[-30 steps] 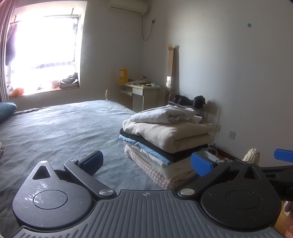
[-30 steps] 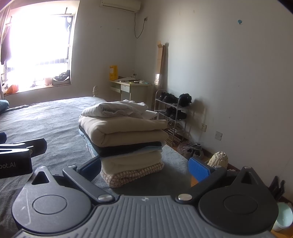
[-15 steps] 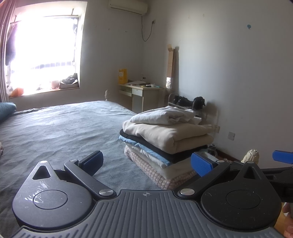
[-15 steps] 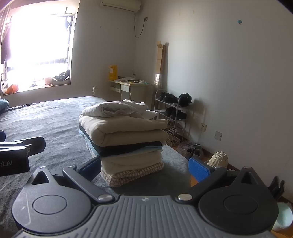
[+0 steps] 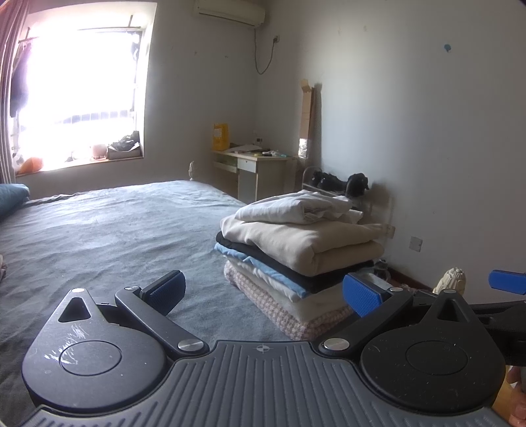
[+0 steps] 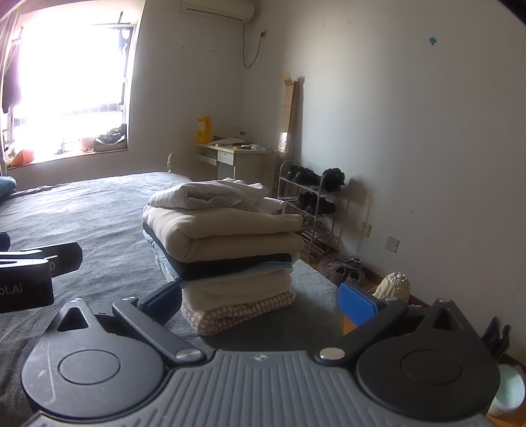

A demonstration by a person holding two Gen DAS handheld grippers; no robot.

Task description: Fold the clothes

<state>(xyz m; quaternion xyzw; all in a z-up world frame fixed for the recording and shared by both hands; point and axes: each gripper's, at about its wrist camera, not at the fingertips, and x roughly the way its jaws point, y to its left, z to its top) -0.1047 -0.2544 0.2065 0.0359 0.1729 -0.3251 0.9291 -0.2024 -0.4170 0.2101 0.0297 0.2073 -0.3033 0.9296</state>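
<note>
Between the blue-padded fingers (image 5: 166, 292) of the left gripper (image 5: 263, 292) there is only open air and grey bed (image 5: 98, 230) surface; the fingers stand wide apart and hold nothing. The right gripper (image 6: 259, 300) is in the same condition: its fingers (image 6: 356, 303) are spread apart and empty.

Surroundings, left wrist view: part of the right gripper, including one blue pad, enters at the right edge. Beyond the bed stand a small counter (image 5: 259, 164) carrying a yellow box (image 5: 220, 136), a shoe rack (image 6: 309, 203) with dark shoes against the wall, a bright window (image 5: 75, 98) and an air conditioner (image 5: 230, 13) above. A pale ribbed object (image 6: 393, 285) sits on the floor beside the bed. No object stands between either gripper and the clothes.

Limits of view: the window is overexposed, so items on its sill are hard to make out. The shoe rack is largely hidden behind the clothes in the left wrist view. In the right wrist view the left gripper body is cut off at the left edge, and a pale cup (image 6: 508, 391) is cut off at the lower right.

Task item: the stack of folded clothes (image 5: 299, 249) lies on the bed near its right edge, with a white garment on top, then beige, black, light blue, cream and a pink checked layer at the bottom. The stack is ahead of both grippers, untouched. In the left wrist view it appears right of centre, partly behind the right-hand finger; in the right wrist view it sits between the two fingers, toward the left one.
</note>
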